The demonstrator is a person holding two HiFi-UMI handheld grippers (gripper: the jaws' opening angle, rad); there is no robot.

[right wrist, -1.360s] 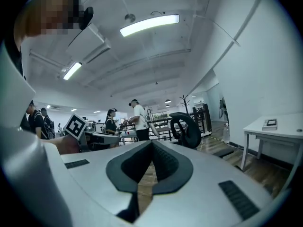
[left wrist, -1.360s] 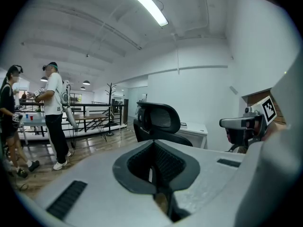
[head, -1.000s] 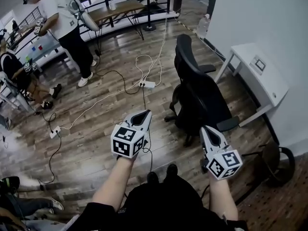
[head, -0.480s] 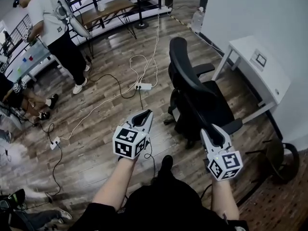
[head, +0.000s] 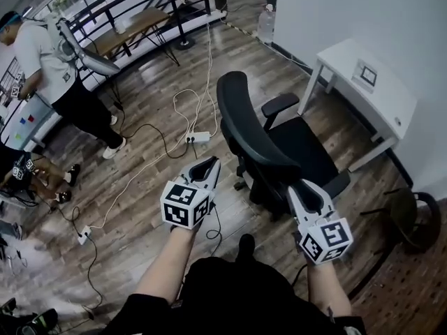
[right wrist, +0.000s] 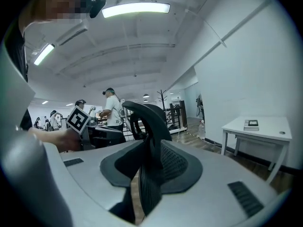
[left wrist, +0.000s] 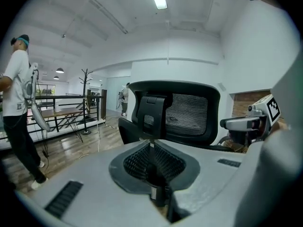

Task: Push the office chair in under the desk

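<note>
The black office chair (head: 302, 147) stands on the wood floor with its backrest (head: 246, 125) toward me and its seat toward the white desk (head: 347, 60). My left gripper (head: 210, 163) is level with the backrest's left side, shut and empty; the mesh back (left wrist: 189, 112) fills its view. My right gripper (head: 299, 188) hovers just short of the backrest's right edge (right wrist: 147, 116). Its jaws have just been closing from wide and still stand open, with nothing between them. Neither gripper touches the chair.
A power strip (head: 198, 137) and white cables lie on the floor left of the chair. A person (head: 52, 61) stands at far left near a wooden table (head: 133, 25) and railing. A round black stand (head: 413, 219) sits at right, by the wall.
Both grippers have come forward toward the chair's back, which now sits closer and more central. The right jaws, shut a second ago, now stand apart.
</note>
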